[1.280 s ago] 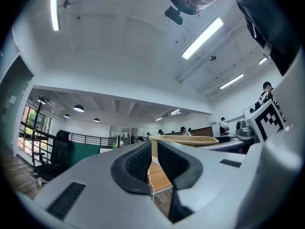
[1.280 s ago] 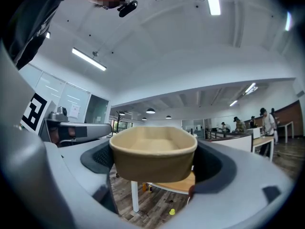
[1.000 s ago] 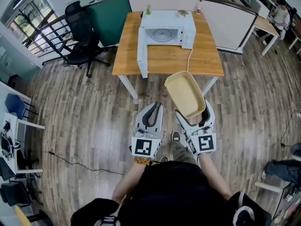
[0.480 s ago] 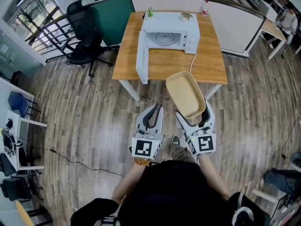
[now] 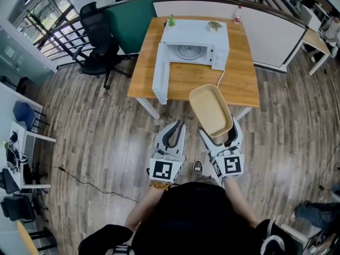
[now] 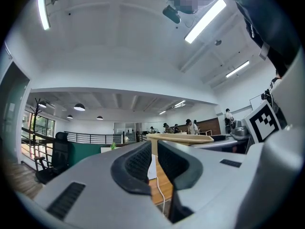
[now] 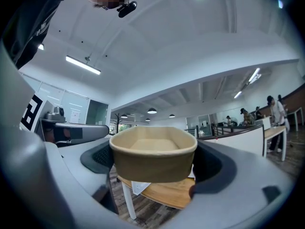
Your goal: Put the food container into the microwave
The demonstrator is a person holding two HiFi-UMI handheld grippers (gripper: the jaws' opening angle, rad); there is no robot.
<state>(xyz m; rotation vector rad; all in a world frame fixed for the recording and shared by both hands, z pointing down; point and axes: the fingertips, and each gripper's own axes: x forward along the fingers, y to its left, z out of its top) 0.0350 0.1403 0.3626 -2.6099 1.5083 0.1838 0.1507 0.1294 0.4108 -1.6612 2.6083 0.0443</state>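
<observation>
short of the table (image 5: 239,84) near edge, the food container (image 5: 210,109) hangs clamped across its near end in the right gripper (image 5: 219,134); the left gripper (image 5: 171,133) is closed, empty. looks light, thin-walled (crushable, i judge): squeeze gently.

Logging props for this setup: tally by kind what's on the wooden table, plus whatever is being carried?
White microwave oven, door open: 1
Small green potted plants on it: 2
Small red-capped bottle, far edge: 1
Beige oval food container, in right gripper: 1
Total: 5

plank floor (image 5: 95,142) | wooden table (image 5: 241,84) | black chair (image 5: 103,49) | green wall (image 5: 133,20) | windows (image 5: 37,15)
</observation>
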